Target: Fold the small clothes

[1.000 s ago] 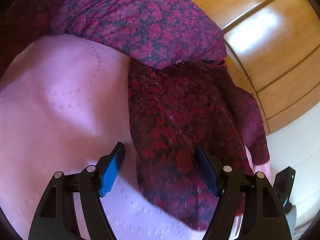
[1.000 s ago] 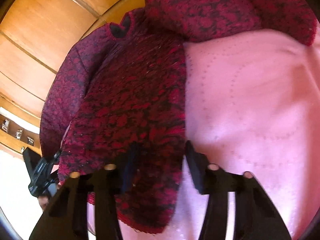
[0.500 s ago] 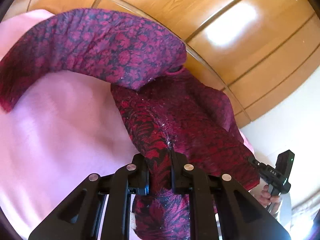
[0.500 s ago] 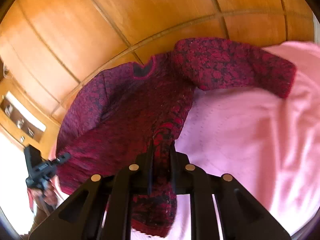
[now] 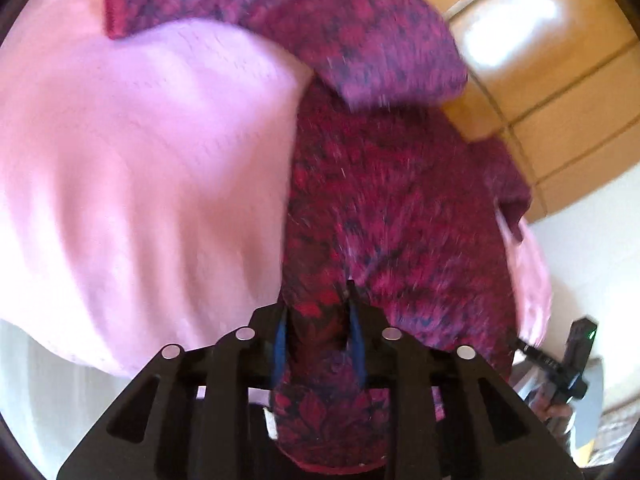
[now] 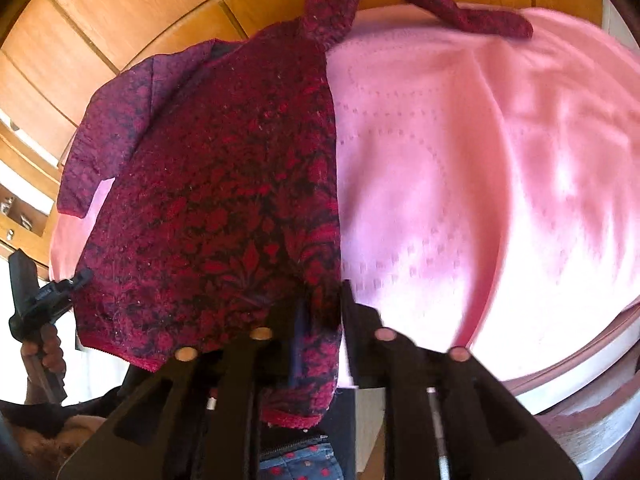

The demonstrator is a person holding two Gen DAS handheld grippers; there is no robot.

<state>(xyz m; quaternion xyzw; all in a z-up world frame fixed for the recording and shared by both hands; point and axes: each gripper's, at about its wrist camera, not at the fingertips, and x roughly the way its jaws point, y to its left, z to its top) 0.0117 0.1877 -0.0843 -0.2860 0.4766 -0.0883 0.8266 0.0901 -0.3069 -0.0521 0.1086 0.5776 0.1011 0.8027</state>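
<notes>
You hold the sweater (image 6: pixel 224 184) by its hem at the near edge of the pink bedspread (image 6: pixel 500 184). The left gripper (image 5: pixel 318 332) has its jaws pressed together on a bunch of hem fabric; the blue pads pinch the knit between them. The right gripper (image 6: pixel 320 320) also has hem fabric between its jaws, which stand slightly apart around the cloth, so the grip there appears looser.

The body of the sweater runs away from both sets of jaws, its long axis pointing from the near edge toward the far edge, where the wooden panelling (image 6: pixel 120 8) rises behind the bedspread. The collar lies at the far end. One sleeve (image 6: pixel 440 4) trails off along the far edge, across the pink surface; the other sleeve (image 6: pixel 104 136) lies folded against the body on the opposite side.

Both grippers sit at the hem end, so neither is nearer the collar. Judged from this layout, the coming fold carries the hem forward along the long axis. Keep both grips level to avoid skewing the fold.
</notes>
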